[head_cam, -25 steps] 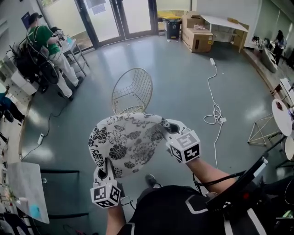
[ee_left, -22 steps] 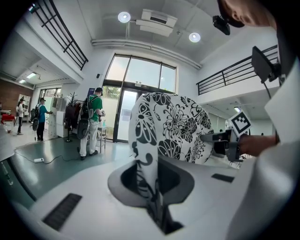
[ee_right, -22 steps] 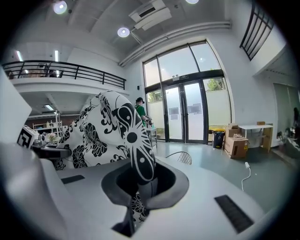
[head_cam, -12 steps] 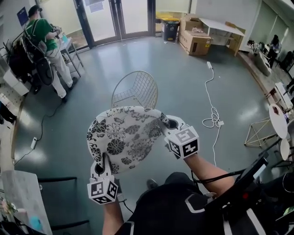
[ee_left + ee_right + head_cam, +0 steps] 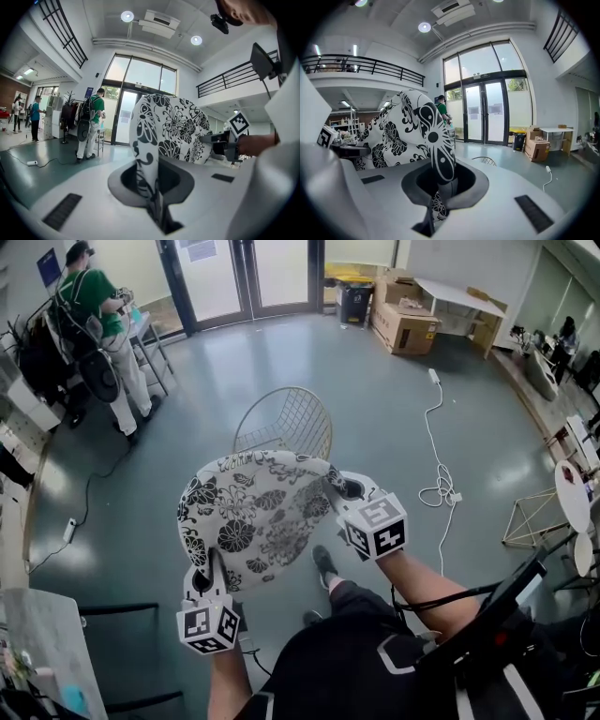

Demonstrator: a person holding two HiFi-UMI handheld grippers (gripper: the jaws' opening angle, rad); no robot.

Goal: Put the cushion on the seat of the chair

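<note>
— Since a second ago, what has shifted in the head view?
— One shoe [image 5: 323, 564] has stepped forward under the cushion [image 5: 258, 521]. The cushion's far edge now covers a little more of the wire chair [image 5: 286, 423]. Both grips look unchanged.
— Where is the cushion in that view?
— It is held in the air between the two grippers, just in front of the chair and not on its seat. The left gripper [image 5: 208, 570] pinches the near-left edge and the right gripper [image 5: 343, 489] the right edge.
— And the left gripper view?
— The jaws are closed on the rim of the cushion [image 5: 171, 126]. The floral fabric runs straight down into the slot between them and rises above it. The right gripper [image 5: 220, 139] shows at the far side, on the same cushion.
— The right gripper view?
— Much the same. Its jaws are clamped on a fold of the cushion [image 5: 433, 140], which stands edge-on out of the gap and spreads away to the left. The chair [image 5: 487, 161] shows beyond, low on the floor [image 5: 525, 173], apart from the cushion.
</note>
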